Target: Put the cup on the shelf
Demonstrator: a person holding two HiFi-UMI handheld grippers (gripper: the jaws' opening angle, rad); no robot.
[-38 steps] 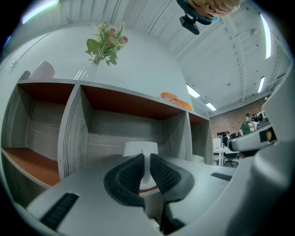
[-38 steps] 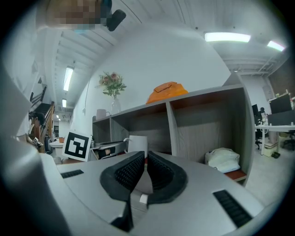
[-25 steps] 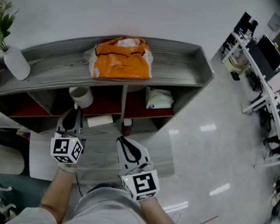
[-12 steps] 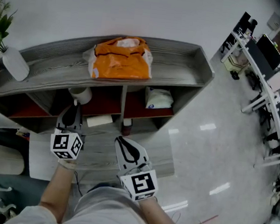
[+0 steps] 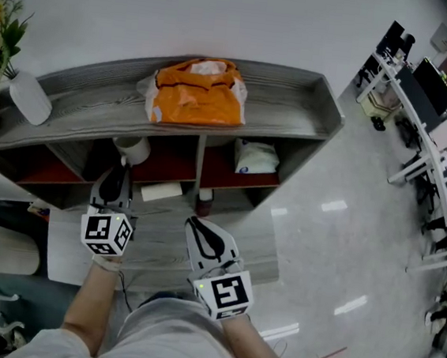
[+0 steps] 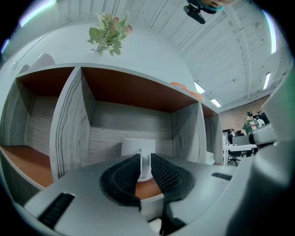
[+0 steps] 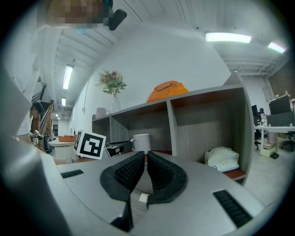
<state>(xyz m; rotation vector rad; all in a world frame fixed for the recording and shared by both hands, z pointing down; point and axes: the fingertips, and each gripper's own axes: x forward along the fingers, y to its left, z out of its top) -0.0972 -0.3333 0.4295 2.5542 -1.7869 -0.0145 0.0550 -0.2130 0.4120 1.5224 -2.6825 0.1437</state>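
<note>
Left gripper (image 5: 117, 176) (image 6: 145, 159) was reached into the middle compartment of the shelf (image 5: 295, 102). Its fingers were closed on the handle of the white cup (image 5: 134, 149) (image 6: 131, 146), with only a thin gap showing on either side of the handle. The cup stood upright on the red-brown floor of that compartment, toward the far wall. It sat between the grey divider on its left and the centre divider on its right.

Right gripper (image 5: 195, 226) (image 7: 145, 157) was held low and nearer, over the grey bench (image 5: 256, 259) in front of the shelf. Its fingers were brought together with nothing between them. From the right gripper view the cup (image 7: 141, 142) showed beyond the fingertips, with the left gripper's marker cube (image 7: 90, 144) to its left.

- Orange bag (image 5: 197, 94) (image 7: 167, 90) lay on the shelf top, near the middle.
- White bundle (image 5: 255, 157) (image 7: 222, 159) lay in the right compartment.
- Flowers (image 5: 1, 32) (image 6: 109, 33) (image 7: 112, 83) stood at the far left end of the top.
- Flat white box (image 5: 161, 192) and a small dark bottle (image 5: 203, 205) sat low, near the centre divider.
</note>
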